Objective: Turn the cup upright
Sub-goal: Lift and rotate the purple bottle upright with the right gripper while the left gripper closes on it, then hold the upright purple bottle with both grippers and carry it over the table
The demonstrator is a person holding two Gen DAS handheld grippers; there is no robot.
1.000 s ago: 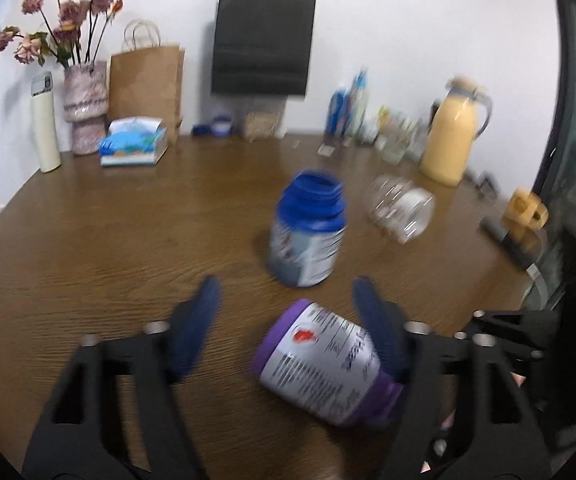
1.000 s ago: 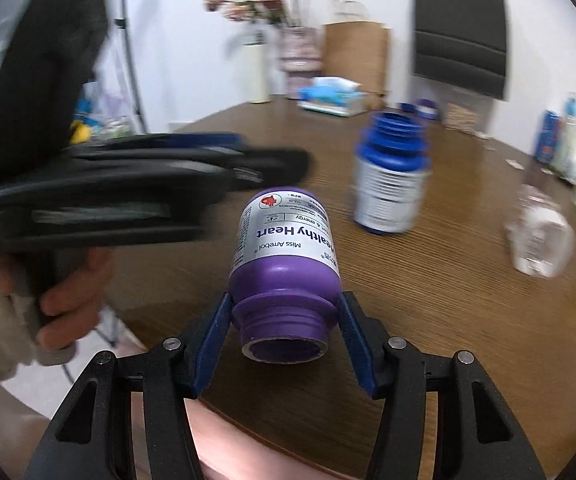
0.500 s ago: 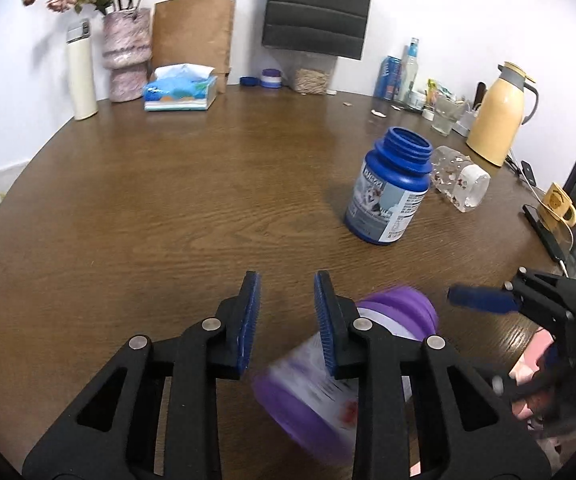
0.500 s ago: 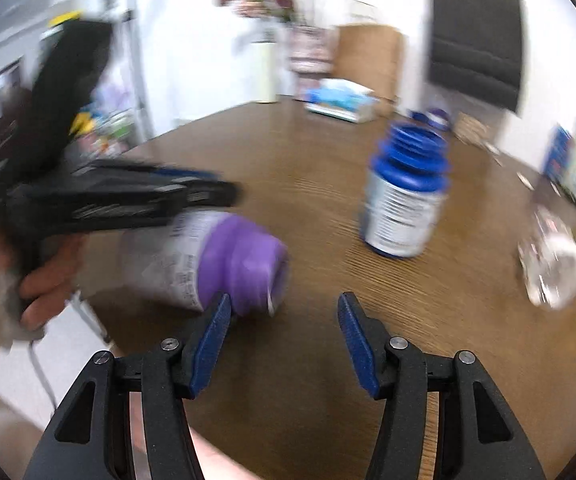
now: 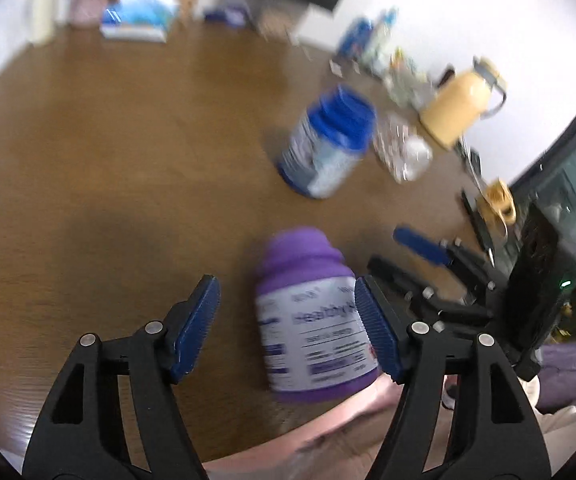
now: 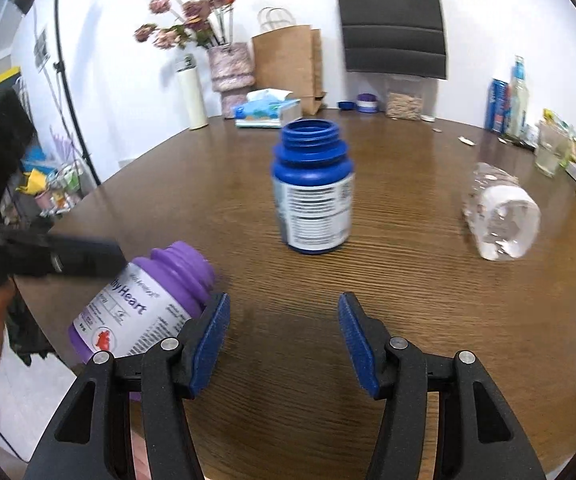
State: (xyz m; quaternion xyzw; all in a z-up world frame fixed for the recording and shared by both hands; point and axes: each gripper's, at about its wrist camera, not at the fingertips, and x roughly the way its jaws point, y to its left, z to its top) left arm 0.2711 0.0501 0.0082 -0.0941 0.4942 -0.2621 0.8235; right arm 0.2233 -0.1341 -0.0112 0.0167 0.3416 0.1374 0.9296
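Right gripper [image 6: 284, 340] has let go, fingers apart; left gripper [image 5: 286, 328], fingers spread, brackets the tilted purple bottle [image 5: 312, 320].

A round wooden table [image 6: 408, 264] with dark brown grain is seen. A purple bottle [image 6: 144, 304] is tilted at its near left edge; whether it rests on the wood cannot be told. A blue bottle [image 6: 312, 188] stands upright mid-table. A clear plastic cup [image 6: 500, 216] lies on its side to the right. A tissue pack [image 6: 266, 112] and a vase [image 6: 230, 76] are placed at the far edge.
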